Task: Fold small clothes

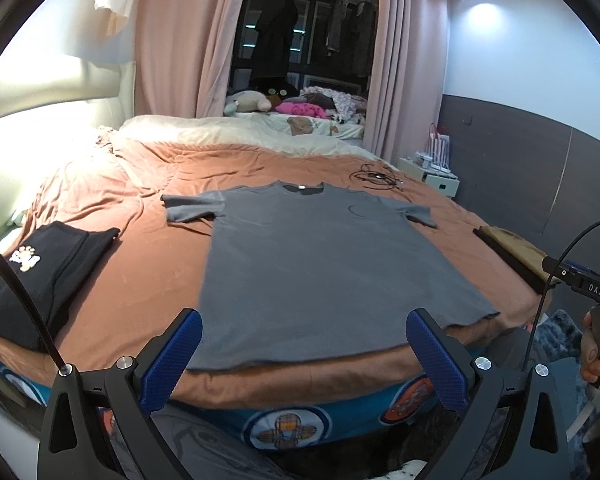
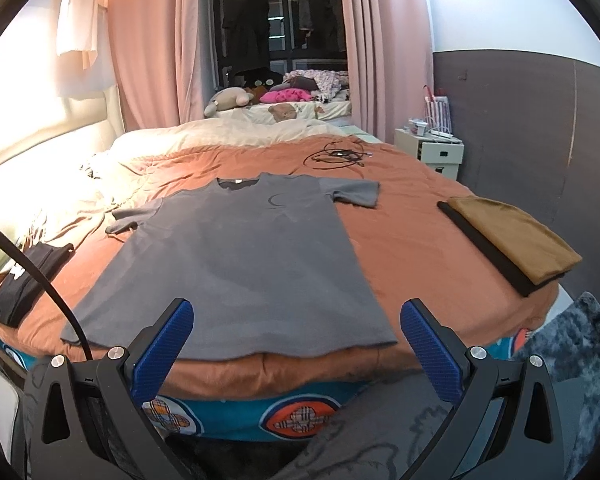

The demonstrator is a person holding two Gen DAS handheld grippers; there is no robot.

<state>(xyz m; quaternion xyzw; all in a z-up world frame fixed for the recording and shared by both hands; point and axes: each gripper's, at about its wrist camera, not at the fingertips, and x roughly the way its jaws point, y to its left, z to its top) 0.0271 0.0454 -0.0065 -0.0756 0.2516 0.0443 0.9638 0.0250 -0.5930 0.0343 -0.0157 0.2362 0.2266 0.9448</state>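
- The left gripper and the right gripper are held at the near edge of the bed, each with its blue-padded jaws spread wide and nothing between them.
- The grey short-sleeved cotton T-shirt is laid flat on the rust-orange bedspread, hem nearest, collar farthest, both sleeves spread out; no fold is seen in it, so this garment is judged not yet started.
- A folded tan and black garment is seen at the right edge, judged already done.
- A black garment with a white print is lying at the left, loosely folded.
- A tangle of black cables is left beyond the collar.
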